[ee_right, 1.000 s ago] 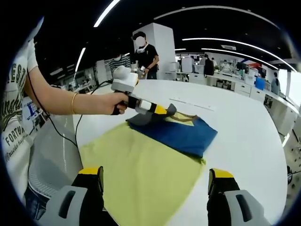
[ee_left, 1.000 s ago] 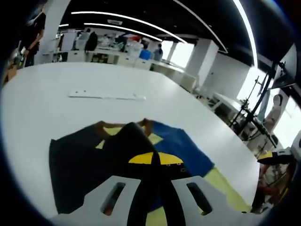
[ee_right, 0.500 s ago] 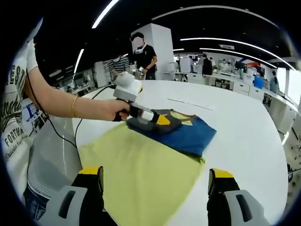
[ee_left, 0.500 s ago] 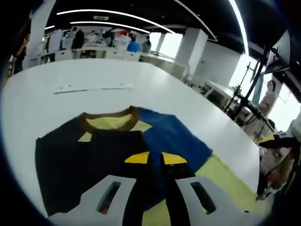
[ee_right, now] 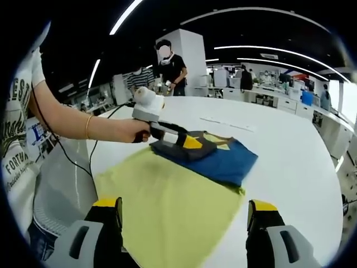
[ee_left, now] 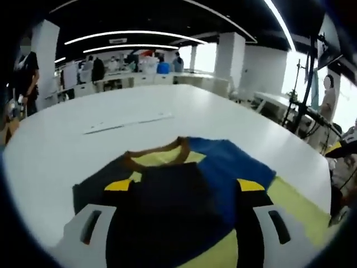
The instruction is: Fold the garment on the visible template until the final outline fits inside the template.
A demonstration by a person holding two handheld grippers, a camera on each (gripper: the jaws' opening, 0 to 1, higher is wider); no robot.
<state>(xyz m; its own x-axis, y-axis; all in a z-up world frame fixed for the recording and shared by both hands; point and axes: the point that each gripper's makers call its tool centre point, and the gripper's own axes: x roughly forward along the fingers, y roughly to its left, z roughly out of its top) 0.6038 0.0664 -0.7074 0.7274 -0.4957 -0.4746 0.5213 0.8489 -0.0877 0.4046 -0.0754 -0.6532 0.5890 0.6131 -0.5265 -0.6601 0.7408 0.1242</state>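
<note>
Left tool [ee_left: 178,192] jaws spread wide apart, low over garment [ee_left: 184,184], one jaw each side of dark folded part. Garment navy and blue with brown collar, lies flat, overlapping far corner of yellow template [ee_right: 167,206] on white worktop [ee_right: 290,162]. Right tool [ee_right: 184,220] jaws also apart, gripping nothing, hovering over near edge of template. Person's hand [ee_right: 135,131] holds left tool at garment's left edge.
</note>
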